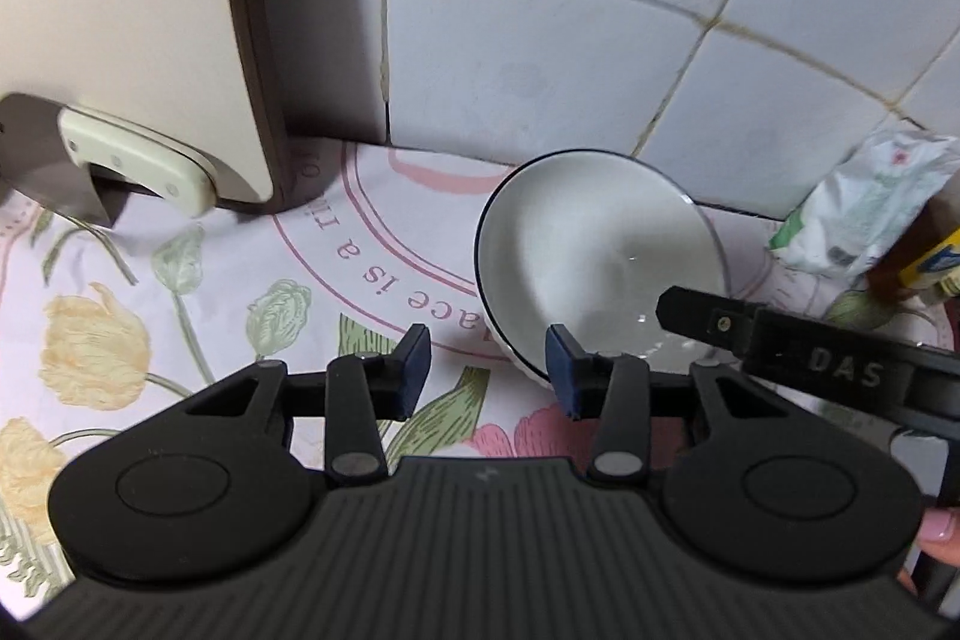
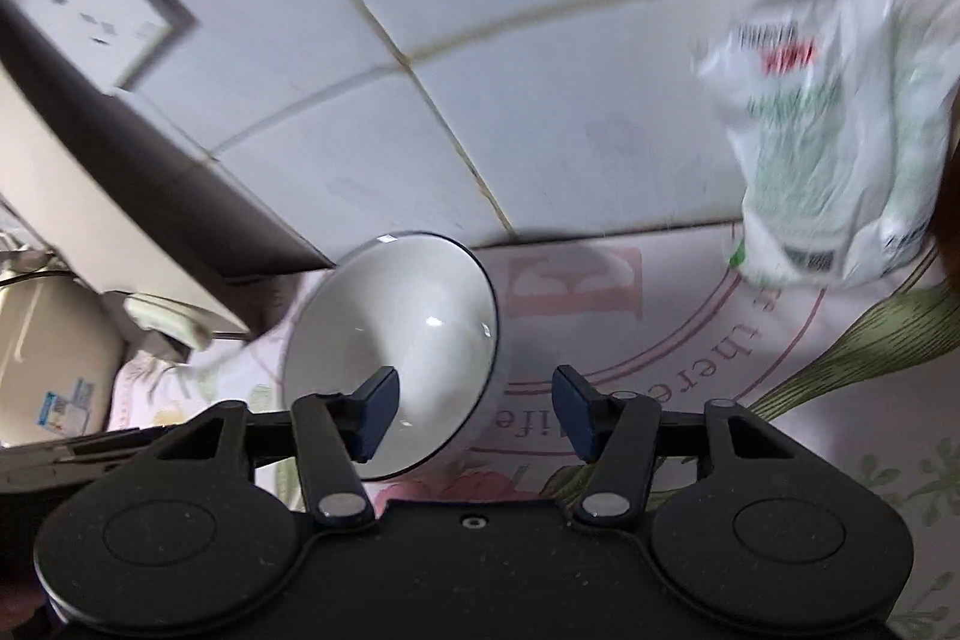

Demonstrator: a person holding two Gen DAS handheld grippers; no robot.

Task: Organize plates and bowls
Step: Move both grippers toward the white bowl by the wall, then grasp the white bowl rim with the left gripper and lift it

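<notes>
A white bowl (image 1: 600,244) with a thin dark rim sits on a floral cloth (image 1: 210,316) close to the tiled wall. In the left wrist view my left gripper (image 1: 489,367) stands open at the bowl's near left rim. Its right pad is against the rim and its left pad is over bare cloth. One finger (image 1: 708,313) of my right gripper reaches in over the bowl from the right. In the right wrist view the bowl (image 2: 420,316) has its right wall between the jaws of my right gripper (image 2: 477,409). The left pad is inside the bowl, the right pad well outside it, and neither presses.
A cream board with a brown edge (image 1: 150,10) leans on the wall at left, with a cleaver (image 1: 138,160) at its foot. A white-and-green packet (image 1: 870,208) and a brown bottle (image 1: 918,256) stand at the right. A cream appliance (image 2: 48,352) sits far left.
</notes>
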